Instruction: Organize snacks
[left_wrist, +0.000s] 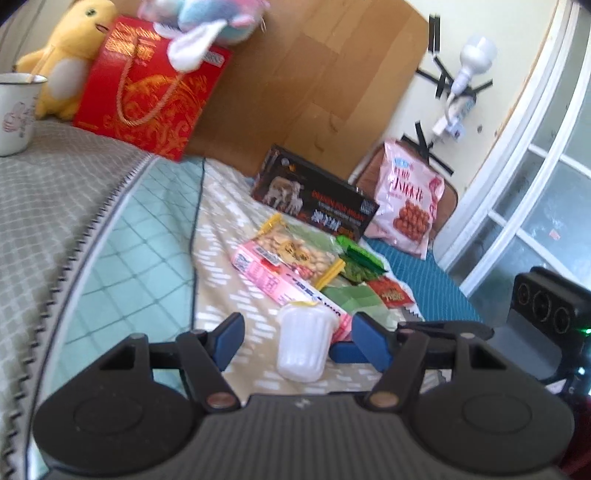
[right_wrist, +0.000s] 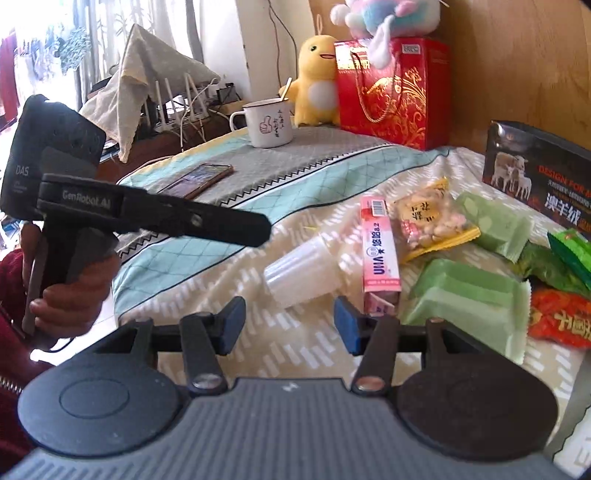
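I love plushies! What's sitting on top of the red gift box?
A pastel blue, pink and white plush toy sits on the red gift box. The box's top face beneath it is mostly covered.

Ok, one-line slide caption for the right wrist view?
Open right hand-held gripper faces a tipped white cup beside a pink box among snacks.

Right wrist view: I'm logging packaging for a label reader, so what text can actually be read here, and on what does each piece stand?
"GenRobot.AI": side of the left gripper.
"DAS": black camera block on that gripper.
"UHA" and "8.2": pink box.
"DESIGN FOR": black sheep box, with large Chinese characters below it.
Handwritten Chinese beside a thumbs-up: white mug, too small to read.
Gold print on the red gift bag: blurred.
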